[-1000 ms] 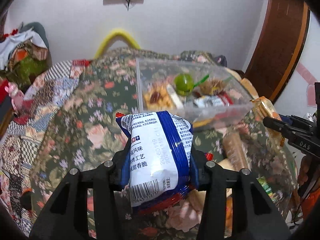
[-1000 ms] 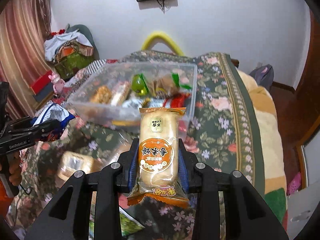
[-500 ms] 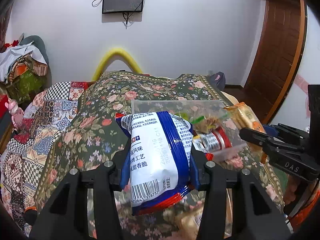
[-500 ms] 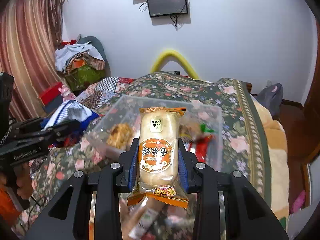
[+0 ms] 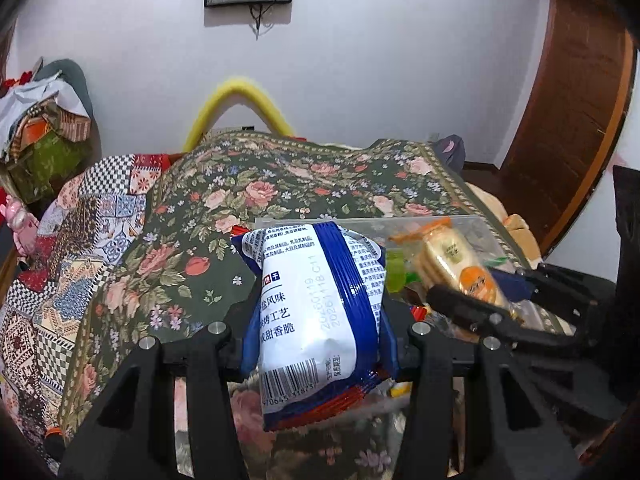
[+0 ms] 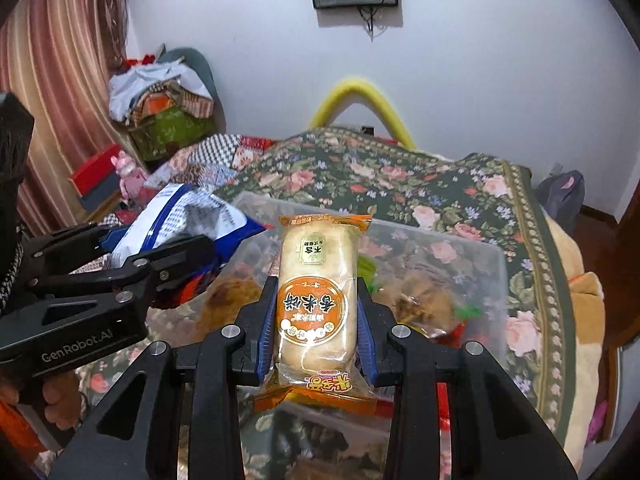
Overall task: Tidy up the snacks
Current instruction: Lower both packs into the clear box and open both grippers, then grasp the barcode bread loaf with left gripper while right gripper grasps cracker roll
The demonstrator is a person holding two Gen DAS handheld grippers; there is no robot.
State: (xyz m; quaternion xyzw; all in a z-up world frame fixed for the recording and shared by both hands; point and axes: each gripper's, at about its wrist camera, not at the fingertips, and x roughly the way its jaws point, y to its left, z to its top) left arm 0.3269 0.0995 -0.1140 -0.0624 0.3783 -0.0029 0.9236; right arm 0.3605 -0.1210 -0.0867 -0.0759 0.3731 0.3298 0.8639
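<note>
Left gripper [image 5: 316, 344] was clamped on a blue-and-white crinkly plastic snack bag [image 5: 316, 312]; right gripper [image 6: 316, 332] was clamped on an orange-labelled clear-wrapped rice cracker pack [image 6: 316, 300]. Each pack stood between its jaws, long axis running along the fingers, far end sticking out past the tips, near end hanging below the jaws. A clear plastic storage bin [image 6: 492, 264] lay ahead of and below both claws, on the floral bedspread [image 5: 280, 188].

Risks, as judged: the claws were close side by side, so they could knock together over the bin. The puffy bag could slip from a pinch on slick film. Released too high, either pack could bounce off the rim.
</note>
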